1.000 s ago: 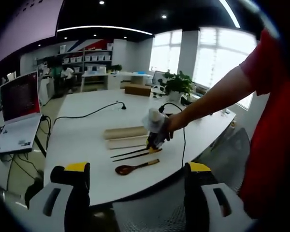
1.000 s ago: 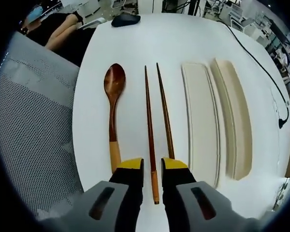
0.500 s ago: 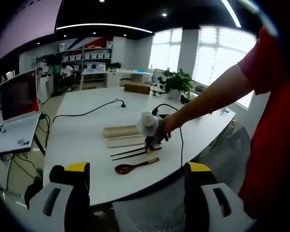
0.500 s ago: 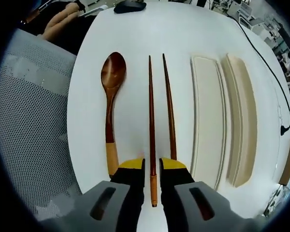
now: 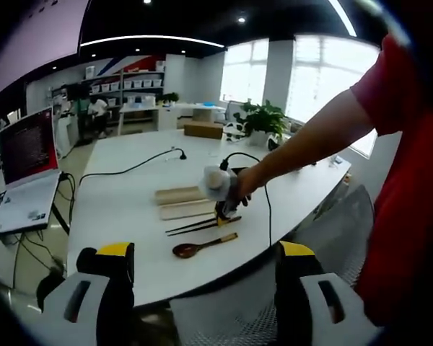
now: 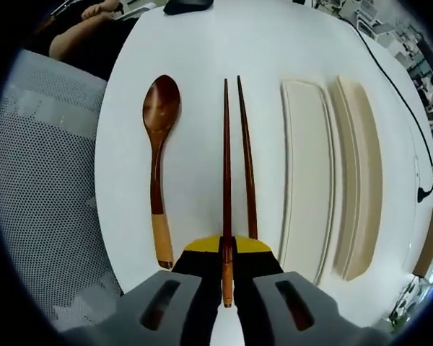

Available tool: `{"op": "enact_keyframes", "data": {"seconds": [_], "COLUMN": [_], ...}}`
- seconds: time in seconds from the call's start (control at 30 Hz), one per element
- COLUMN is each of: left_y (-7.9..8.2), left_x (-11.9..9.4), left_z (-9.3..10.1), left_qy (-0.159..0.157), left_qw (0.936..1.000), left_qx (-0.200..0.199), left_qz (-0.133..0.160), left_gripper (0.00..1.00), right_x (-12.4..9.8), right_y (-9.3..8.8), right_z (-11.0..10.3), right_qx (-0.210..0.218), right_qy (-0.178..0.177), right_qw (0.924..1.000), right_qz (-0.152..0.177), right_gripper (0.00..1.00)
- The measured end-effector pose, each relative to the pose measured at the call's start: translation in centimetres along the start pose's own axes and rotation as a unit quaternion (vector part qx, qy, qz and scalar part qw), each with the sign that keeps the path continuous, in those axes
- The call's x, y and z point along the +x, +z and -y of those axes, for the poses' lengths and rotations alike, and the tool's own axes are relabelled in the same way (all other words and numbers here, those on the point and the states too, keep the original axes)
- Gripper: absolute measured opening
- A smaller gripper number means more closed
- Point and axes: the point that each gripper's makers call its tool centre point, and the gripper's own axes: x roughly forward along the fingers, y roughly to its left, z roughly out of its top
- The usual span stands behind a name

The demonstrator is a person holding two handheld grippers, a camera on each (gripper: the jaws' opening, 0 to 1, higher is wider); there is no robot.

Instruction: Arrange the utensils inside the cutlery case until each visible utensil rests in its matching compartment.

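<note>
In the right gripper view my right gripper [image 6: 226,249] is shut on the near end of the left one of two dark chopsticks [image 6: 226,158]. The second chopstick [image 6: 245,158] lies close beside it, its end under the right jaw. A wooden spoon [image 6: 159,144] lies to the left. The two beige halves of the cutlery case [image 6: 307,166] lie to the right. In the left gripper view my left gripper [image 5: 206,250] hangs open off the table's near edge, well back from the spoon [image 5: 202,246], the chopsticks [image 5: 191,226] and the case [image 5: 182,202].
A person's arm holds the right gripper [image 5: 218,189] over the white table [image 5: 123,216]. A laptop [image 5: 25,173], a black cable [image 5: 130,171] and a plant [image 5: 263,122] stand around it. A mesh chair [image 6: 43,187] and a mouse [image 6: 187,6] border the table.
My right gripper's jaws have shut on the left chopstick, and the two chopsticks now lie closer together. The left gripper has stayed open and almost still.
</note>
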Motion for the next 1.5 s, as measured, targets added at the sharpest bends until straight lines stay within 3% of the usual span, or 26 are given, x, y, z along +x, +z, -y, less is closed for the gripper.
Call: {"op": "enact_keyframes", "data": {"seconds": [0.13,0.17,0.23,0.3,0.4,0.53,0.67,0.77,0.9,1.07,1.13,1.3,1.5], "left_y": [0.3,0.4,0.4,0.5,1.0,0.8,0.2,0.5,0.7,-0.5,-0.9,-0.1,0.5], "left_x": [-0.1,-0.2,-0.3,-0.4,-0.4,-0.2,0.0,0.2,-0.1,-0.1,0.0,0.0,-0.2], "left_z": [-0.1,-0.1,-0.2,-0.5,-0.7,0.3,0.6,0.8,1.2,1.4,1.1,0.9,1.6], "left_qy": [0.0,-0.001,-0.001,0.003,0.006,-0.009,-0.012,-0.018,-0.021,-0.045,-0.044,-0.042,-0.042], "left_qw": [1.0,1.0,0.9999,0.9999,0.9997,0.9997,0.9997,0.9997,0.9995,0.9984,0.9986,0.9985,0.9984], "left_qx": [0.005,0.007,0.014,0.015,-0.002,0.001,0.02,0.011,0.018,-0.028,-0.028,-0.031,-0.017], "left_qz": [0.003,0.002,0.0,0.004,0.023,0.021,0.007,0.014,0.019,0.019,0.012,0.019,0.035], "left_gripper": [0.82,0.82,0.82,0.82,0.82,0.82,0.82,0.82,0.81,0.81,0.8,0.8,0.77], "right_x": [0.0,-0.6,-1.0,-1.4,-2.1,-3.1,-4.1,-4.8,-5.7,-6.8,-7.4,-8.7,-8.8], "right_y": [-0.1,-1.5,-1.0,-1.6,-1.7,-1.3,-0.9,-1.2,-1.2,-0.7,-0.6,-0.5,-1.4], "right_z": [0.0,0.4,0.6,-0.2,-0.1,-0.7,-0.2,-0.1,-0.1,-0.4,-0.6,-0.8,-0.8], "right_qx": [-0.017,-0.027,-0.031,-0.01,-0.007,-0.005,-0.026,-0.028,-0.02,-0.014,-0.005,-0.015,0.006], "right_qy": [0.003,-0.01,-0.009,0.012,0.004,-0.001,-0.023,-0.029,-0.033,-0.041,-0.044,-0.052,-0.037], "right_qw": [0.9997,0.998,0.9992,0.9996,0.9999,1.0,0.9994,0.9991,0.9993,0.999,0.9988,0.9977,0.9982], "right_qz": [-0.015,-0.057,-0.023,-0.025,-0.013,0.001,-0.001,-0.01,0.003,0.016,0.02,0.041,0.046], "right_gripper": [0.01,0.0,0.0,0.0,0.0,0.0,0.0,0.0,0.0,0.0,0.0,0.0,0.0]}}
